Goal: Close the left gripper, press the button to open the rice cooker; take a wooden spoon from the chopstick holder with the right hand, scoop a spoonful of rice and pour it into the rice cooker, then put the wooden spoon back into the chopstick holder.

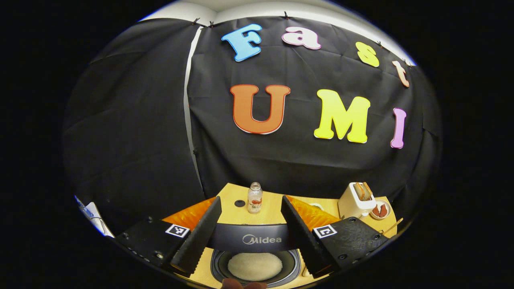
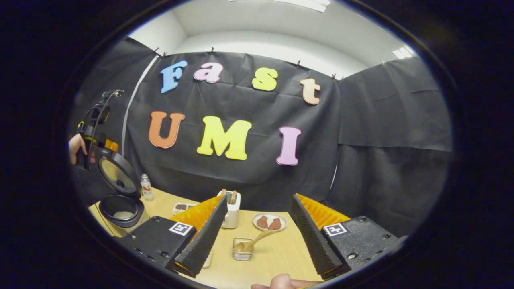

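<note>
Left gripper view – left hand-held gripper (image 1: 251,224): I see its two fingers spread wide apart with nothing between them. It hangs above the rice cooker (image 1: 257,257), so I judge the button press is done with.
Left gripper view – rice cooker: lid up, its inner face towards me. The dark pot lies open below with a pale bed of rice (image 1: 255,265) in it, so I judge the pot is ready to take a spoonful.
Left gripper view – desk (image 1: 265,216): a small bottle (image 1: 255,197) stands beyond the cooker, and a toaster (image 1: 355,200) with a little dish (image 1: 380,210) just beside it sits off to the right, well clear of the pot.
Right gripper view – right hand-held gripper (image 2: 257,224): fingers parted, holding nothing. It is aimed down at the chopstick holder (image 2: 242,249), which I take as the line-up for fetching the spoon.
Right gripper view – wooden spoon (image 2: 253,241): not yet picked up. It leans in the holder, bowl down and handle slanting up to the right, which leaves the handle free to pinch.
Right gripper view – surroundings: a plate (image 2: 269,222) with two brown pieces sits just behind the holder, the toaster to its left.
Right gripper view – far left: the open rice cooker stands at the desk's edge, and the other gripper, held in a hand (image 2: 75,147), hovers by the raised lid, out of the spoon's path, I judge.
Next move, as I judge it: close on the handle – high up, away from the holder's rim.
</note>
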`<state>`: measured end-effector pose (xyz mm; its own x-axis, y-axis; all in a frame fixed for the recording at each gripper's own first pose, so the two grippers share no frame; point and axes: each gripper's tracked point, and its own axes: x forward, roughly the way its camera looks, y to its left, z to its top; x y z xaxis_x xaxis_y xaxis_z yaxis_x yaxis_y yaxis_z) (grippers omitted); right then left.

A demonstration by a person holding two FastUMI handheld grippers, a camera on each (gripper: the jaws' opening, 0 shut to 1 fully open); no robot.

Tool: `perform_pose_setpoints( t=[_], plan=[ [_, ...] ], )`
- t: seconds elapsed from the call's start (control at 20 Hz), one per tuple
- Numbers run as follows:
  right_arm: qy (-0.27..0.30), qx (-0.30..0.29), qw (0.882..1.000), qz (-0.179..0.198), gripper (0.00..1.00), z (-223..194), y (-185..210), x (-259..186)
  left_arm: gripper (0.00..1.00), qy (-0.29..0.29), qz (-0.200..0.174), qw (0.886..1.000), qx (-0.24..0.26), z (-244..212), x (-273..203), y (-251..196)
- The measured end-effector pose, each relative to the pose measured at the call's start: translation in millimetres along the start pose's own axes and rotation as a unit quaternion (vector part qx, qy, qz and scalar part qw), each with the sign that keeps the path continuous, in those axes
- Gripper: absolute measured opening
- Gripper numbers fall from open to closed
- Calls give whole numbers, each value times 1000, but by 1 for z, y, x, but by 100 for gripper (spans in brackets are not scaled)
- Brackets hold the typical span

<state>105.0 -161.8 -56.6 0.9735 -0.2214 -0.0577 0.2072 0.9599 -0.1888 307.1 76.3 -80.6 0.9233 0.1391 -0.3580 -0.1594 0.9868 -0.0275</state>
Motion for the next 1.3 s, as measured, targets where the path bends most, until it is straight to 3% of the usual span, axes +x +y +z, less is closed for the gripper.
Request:
perform_pose_setpoints(
  t=[0.25,0.45,0.65,0.9,1.3],
  plan=[
    [-8,10,999,44,100,12,51,-12,98,11,-12,1000,-1,-33,-31,0],
    [0,16,997,80,100,10,89,-19,98,36,-14,999,-27,-78,-53,-2],
    [-7,3,994,110,100,18,120,-30,95,46,-11,999,-18,-127,-69,5],
    [-3,-4,992,125,100,13,133,-41,96,45,-4,999,-8,-165,-72,7],
    [17,3,993,118,100,-1,130,-42,96,66,6,997,-33,-209,-66,7]
  ],
)
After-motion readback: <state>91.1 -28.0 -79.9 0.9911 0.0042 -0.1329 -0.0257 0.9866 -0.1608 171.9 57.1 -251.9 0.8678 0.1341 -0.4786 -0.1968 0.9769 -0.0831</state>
